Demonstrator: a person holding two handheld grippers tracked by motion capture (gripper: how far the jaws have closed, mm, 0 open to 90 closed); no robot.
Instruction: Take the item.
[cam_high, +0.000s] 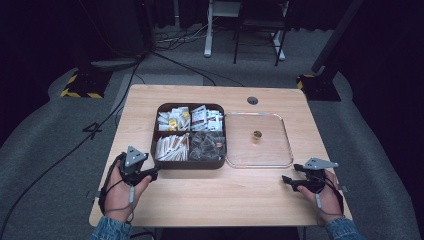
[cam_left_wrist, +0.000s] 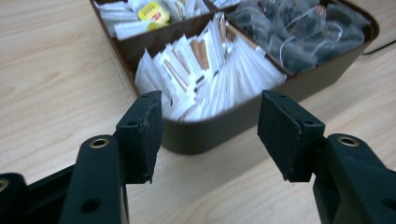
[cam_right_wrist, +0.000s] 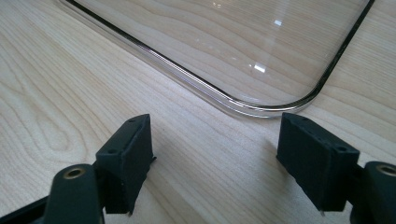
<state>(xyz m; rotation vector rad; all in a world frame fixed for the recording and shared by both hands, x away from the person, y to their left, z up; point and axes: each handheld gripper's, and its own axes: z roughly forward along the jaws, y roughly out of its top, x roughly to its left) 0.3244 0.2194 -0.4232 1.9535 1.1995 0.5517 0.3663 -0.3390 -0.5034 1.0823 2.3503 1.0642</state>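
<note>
left gripper (cam_left_wrist: 210, 123) jaws wide at 4-compartment sachet box (cam_high: 188, 164), right gripper (cam_right_wrist: 217, 156) jaws wide, empty, near clear lid (cam_right_wrist: 224, 51)

A light wooden table (cam_high: 210, 200) stands on grey carpet (cam_high: 45, 140) in a dim room. Black cables (cam_high: 165, 55) trail across the floor behind it, toward white desk legs (cam_high: 207, 30) and yellow-and-black striped stand bases (cam_high: 80, 87).
</note>
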